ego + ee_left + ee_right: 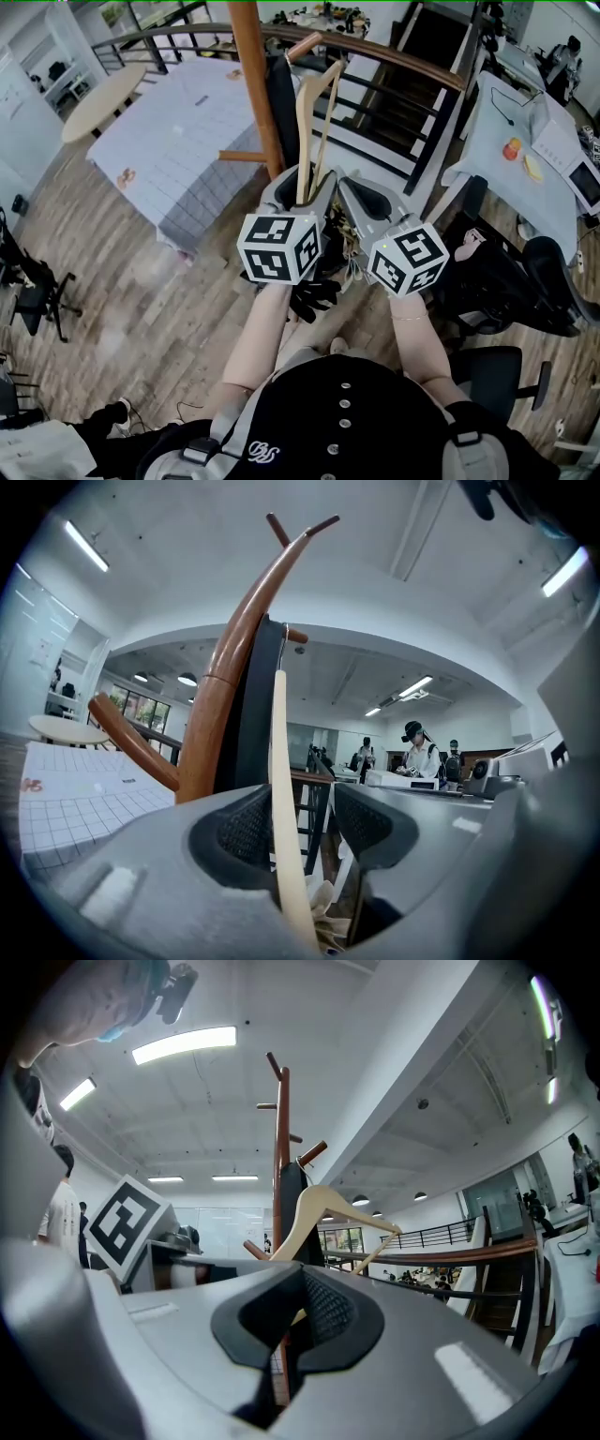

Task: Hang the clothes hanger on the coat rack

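Note:
The brown wooden coat rack (251,75) stands just ahead of me, with a dark garment (281,108) hanging on it. A pale wooden hanger (304,112) stands upright beside the pole. My left gripper (309,183) is open, and the hanger's arm (280,761) runs between its jaws, close to the left pad with a gap on the right. The hanger's top reaches a short peg (296,637); its hook is hard to make out. My right gripper (352,187) sits beside the left one, shut on nothing. Past the right gripper (291,1335) I see the hanger (323,1204) against the rack (282,1129).
A table with a white checked cloth (178,131) lies behind the rack, and a round table (98,98) is at the far left. A curved railing (394,56) guards a stairwell ahead. Black office chairs (525,272) and a desk (525,141) stand to the right. Several people (417,752) stand far off.

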Action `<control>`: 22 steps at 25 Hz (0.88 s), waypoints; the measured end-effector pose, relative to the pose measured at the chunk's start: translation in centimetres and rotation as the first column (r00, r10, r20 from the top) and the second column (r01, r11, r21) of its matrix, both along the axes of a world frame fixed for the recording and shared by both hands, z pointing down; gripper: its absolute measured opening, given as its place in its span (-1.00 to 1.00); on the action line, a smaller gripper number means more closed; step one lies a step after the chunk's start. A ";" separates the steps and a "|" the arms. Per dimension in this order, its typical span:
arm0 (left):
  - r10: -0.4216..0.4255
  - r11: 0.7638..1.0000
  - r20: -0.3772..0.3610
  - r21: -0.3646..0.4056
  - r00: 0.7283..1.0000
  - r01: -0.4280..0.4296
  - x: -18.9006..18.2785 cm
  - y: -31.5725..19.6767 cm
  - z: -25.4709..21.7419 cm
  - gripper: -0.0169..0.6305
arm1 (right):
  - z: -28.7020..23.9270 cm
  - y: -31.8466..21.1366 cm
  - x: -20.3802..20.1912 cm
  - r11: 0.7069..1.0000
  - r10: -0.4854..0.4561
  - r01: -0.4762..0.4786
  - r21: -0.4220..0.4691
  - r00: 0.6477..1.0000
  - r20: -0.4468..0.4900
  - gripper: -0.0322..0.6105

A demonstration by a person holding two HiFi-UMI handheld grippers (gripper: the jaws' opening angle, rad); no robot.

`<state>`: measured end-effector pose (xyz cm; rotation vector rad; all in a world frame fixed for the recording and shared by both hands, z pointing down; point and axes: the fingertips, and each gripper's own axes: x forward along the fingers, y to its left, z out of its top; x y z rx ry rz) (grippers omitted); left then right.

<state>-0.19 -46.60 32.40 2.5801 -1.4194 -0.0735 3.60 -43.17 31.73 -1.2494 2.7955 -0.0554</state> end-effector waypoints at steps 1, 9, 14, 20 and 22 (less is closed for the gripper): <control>-0.008 1.000 0.005 0.019 1.000 0.008 -0.1 0.2 -0.4 -0.32 | 0.0 0.1 -0.1 1.000 0.002 -0.002 0.001 1.000 0.001 -0.91; -0.047 0.994 -0.026 0.098 0.999 0.050 -1.5 1.1 -1.9 -0.31 | -0.7 0.9 -1.1 1.000 0.005 -0.004 0.025 1.000 -0.006 -0.91; -0.005 0.992 -0.033 0.129 0.999 0.009 -1.5 2.1 -2.7 -0.21 | -1.5 1.4 -1.0 0.999 0.020 -0.020 0.042 1.000 0.004 -0.91; 0.047 0.984 -0.040 0.174 0.998 -0.039 -1.6 3.7 -4.1 -0.22 | -3.2 2.6 -1.2 0.998 -0.002 0.002 0.069 1.000 0.003 -0.91; 0.066 0.982 -0.049 0.183 0.997 -0.056 -1.6 4.3 -4.3 -0.22 | -4.0 3.2 -1.3 0.996 -0.011 0.011 0.084 1.000 0.005 -0.91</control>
